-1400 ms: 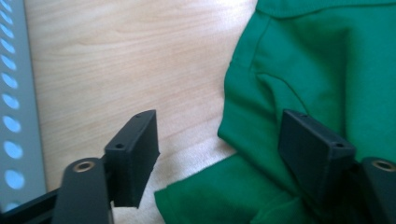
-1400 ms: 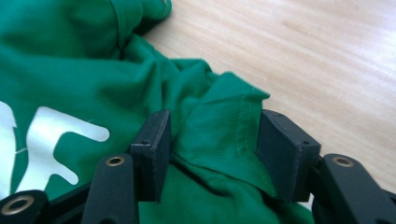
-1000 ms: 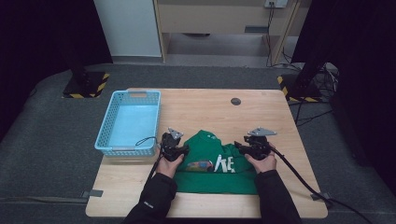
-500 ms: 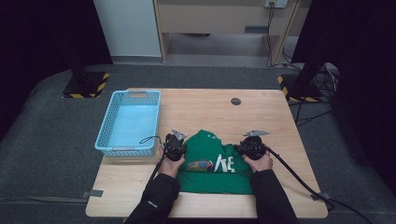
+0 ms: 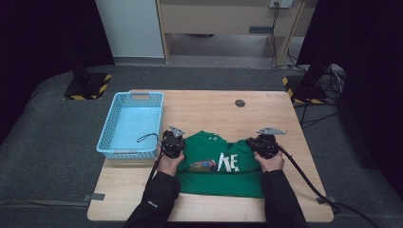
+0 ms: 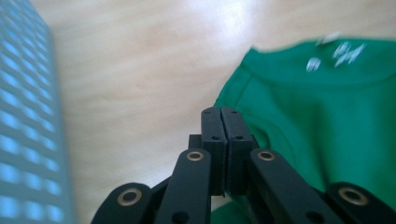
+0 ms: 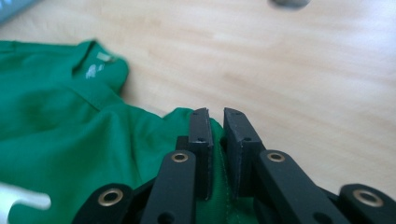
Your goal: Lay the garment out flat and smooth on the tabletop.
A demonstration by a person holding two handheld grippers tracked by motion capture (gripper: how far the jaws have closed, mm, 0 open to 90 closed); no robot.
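A green T-shirt [image 5: 216, 164] lies flat on the desk [image 5: 214, 107], both shoulders pinched by the clenched left claw [image 6: 220, 126] and right claw [image 7: 217, 128], with lifting or folding not yet begun.

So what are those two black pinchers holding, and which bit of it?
Both hold the green shirt. The left gripper has closed on its left shoulder edge; the right gripper has been closing on cloth at its right shoulder edge.

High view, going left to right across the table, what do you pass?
blue basket → left gripper → green shirt → right gripper
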